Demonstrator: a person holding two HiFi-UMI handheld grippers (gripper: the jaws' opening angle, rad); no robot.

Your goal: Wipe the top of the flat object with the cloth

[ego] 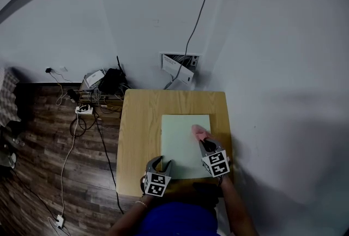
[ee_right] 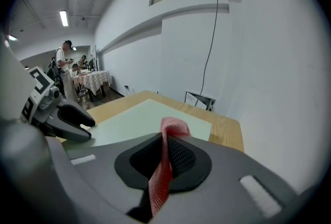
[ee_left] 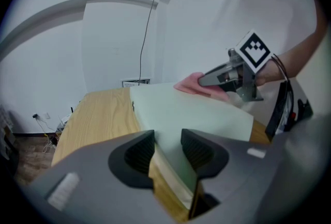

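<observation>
A pale green flat board (ego: 182, 137) lies on the wooden table (ego: 139, 131). My right gripper (ego: 204, 144) hovers over the board's right side, shut on a pink cloth (ego: 199, 132) that sticks out ahead of its tips. In the right gripper view the cloth (ee_right: 168, 135) hangs pinched between the jaws of that gripper (ee_right: 165, 158), above the board (ee_right: 139, 119). My left gripper (ego: 162, 164) sits at the board's near left corner. In the left gripper view, that gripper (ee_left: 166, 148) has the corner of the board (ee_left: 191, 109) wedged between its jaws, with the cloth (ee_left: 189, 83) beyond.
White walls stand close behind and to the right of the table. A wall box (ego: 179, 67) with a cable is at the back. Cables and a power strip (ego: 83, 109) lie on the wooden floor at the left. People stand far off (ee_right: 64, 62).
</observation>
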